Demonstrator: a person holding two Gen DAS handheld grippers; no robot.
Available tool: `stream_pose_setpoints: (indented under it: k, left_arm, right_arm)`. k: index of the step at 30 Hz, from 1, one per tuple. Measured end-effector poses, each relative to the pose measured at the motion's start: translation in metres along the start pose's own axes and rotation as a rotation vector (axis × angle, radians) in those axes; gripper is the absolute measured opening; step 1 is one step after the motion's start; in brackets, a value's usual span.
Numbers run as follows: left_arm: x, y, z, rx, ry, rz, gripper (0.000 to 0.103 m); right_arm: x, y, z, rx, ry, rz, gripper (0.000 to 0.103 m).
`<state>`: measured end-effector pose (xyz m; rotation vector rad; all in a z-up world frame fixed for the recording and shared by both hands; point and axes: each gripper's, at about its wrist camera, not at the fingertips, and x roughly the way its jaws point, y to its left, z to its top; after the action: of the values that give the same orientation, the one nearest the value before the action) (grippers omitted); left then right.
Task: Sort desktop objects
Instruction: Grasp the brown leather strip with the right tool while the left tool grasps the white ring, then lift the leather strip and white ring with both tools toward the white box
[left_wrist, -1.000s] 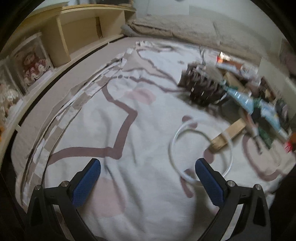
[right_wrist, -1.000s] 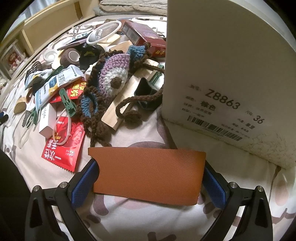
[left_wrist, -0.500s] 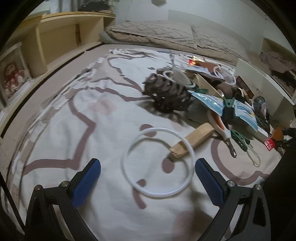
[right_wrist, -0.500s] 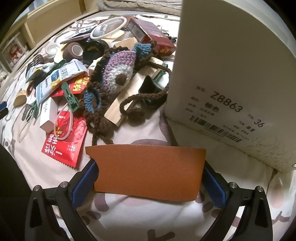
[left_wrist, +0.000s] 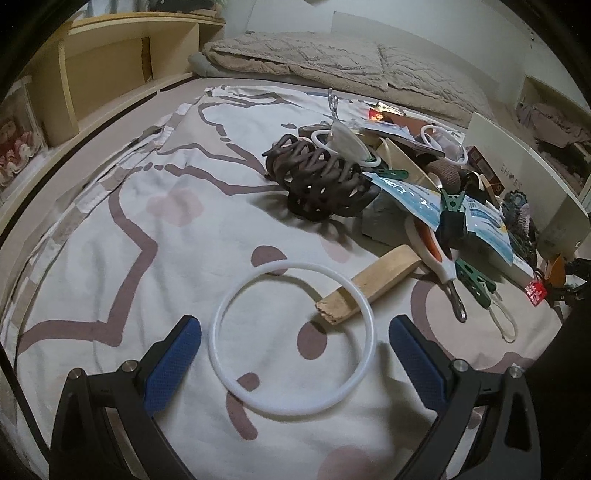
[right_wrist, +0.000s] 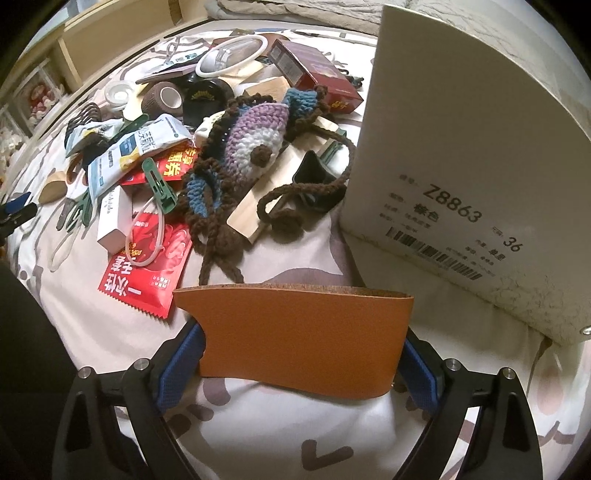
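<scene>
Here the surface is a bed, spread with a white sheet (left_wrist: 110, 266) printed with mauve outlines and pale pink blotches, wrinkled in places. At 12 o'clock in the left wrist view a beige quilted blanket (left_wrist: 332, 62) lies bunched along the far edge under a pale wall; at 10 o'clock stands a light wooden shelf unit (left_wrist: 110, 59), and at 9 o'clock a clear case with a red and white figure inside.

The left tongs (left_wrist: 295, 354) point down at the sheet, spread wide and closing slightly; a white plastic ring (left_wrist: 221, 314) lies flat between the blue pads without touching either. A wooden block (left_wrist: 373, 280) rests with one end under the ring's rim at 2 o'clock. Beyond it, from 1 to 3 o'clock, is the clutter: a dark brown claw hair clip (left_wrist: 321, 181), a blue and white packet, green clothes pegs and orange-handled scissors.

The right tongs (right_wrist: 303, 354) are closing on an orange leather piece (right_wrist: 295, 332), which spans the gap, its two side edges against the pads. A white shoebox (right_wrist: 461, 129) with a printed label stands at 2 o'clock. A crocheted purple and blue pouch (right_wrist: 251, 136) lies at 11 o'clock, with a red sachet (right_wrist: 147, 266) at 9 o'clock.
</scene>
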<state>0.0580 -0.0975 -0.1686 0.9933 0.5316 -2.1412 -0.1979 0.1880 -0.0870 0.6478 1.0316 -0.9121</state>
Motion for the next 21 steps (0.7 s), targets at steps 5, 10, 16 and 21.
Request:
stream_pose_setpoints:
  k: [5,10,16,21]
  left_arm:
    - [0.001,-0.005,0.000,0.014,0.007,-0.011,0.095]
    - [0.001,-0.007,0.000,0.013,0.010,-0.016,0.083]
    - [-0.003,-0.007,0.001,-0.010,0.004,-0.052,0.083]
    - [-0.006,-0.012,0.002,-0.005,-0.005,-0.051,0.083]
  right_arm:
    - [-0.007,0.004,-0.009,-0.047,-0.022,-0.016,0.095]
    - [-0.017,0.007,-0.017,-0.082,-0.043,-0.015,0.093]
    - [-0.034,0.003,-0.021,-0.069,-0.081,-0.011,0.093]
    - [-0.044,0.017,0.006,-0.047,-0.118,-0.013,0.093]
